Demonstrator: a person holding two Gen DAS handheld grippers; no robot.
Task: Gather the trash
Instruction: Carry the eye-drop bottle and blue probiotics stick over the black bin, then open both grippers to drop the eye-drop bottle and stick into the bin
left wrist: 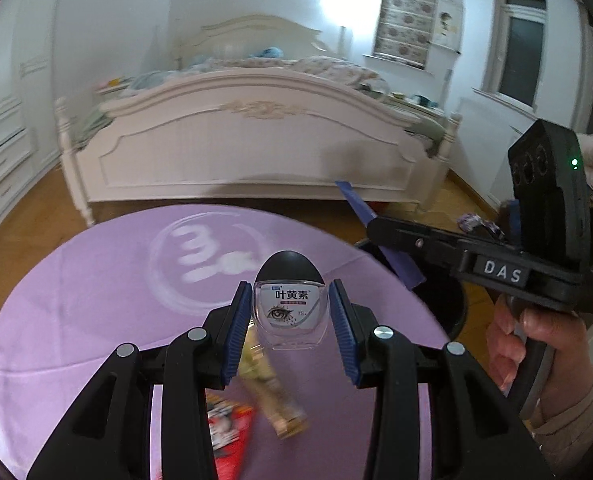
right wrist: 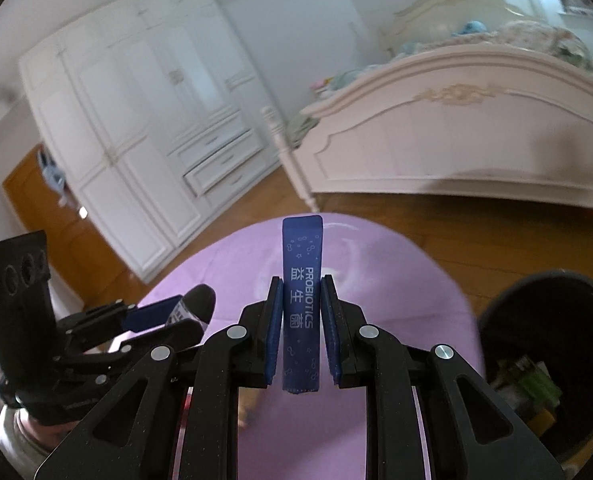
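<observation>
My left gripper (left wrist: 290,314) is shut on a small clear eye-drop bottle (left wrist: 290,308) with a black cap, held above the round purple table (left wrist: 96,300). My right gripper (right wrist: 301,332) is shut on a blue probiotics sachet (right wrist: 301,296) that stands upright between the pads. In the left wrist view the sachet (left wrist: 360,208) sticks out of the right gripper above the black trash bin (left wrist: 448,304). A gold wrapper (left wrist: 274,392) and a red packet (left wrist: 228,428) lie on the table below the left gripper.
The black trash bin (right wrist: 544,352) stands on the wooden floor right of the table and holds some trash, including a green item (right wrist: 536,380). A white bed (left wrist: 248,144) is behind the table. White wardrobes (right wrist: 136,120) line the left wall.
</observation>
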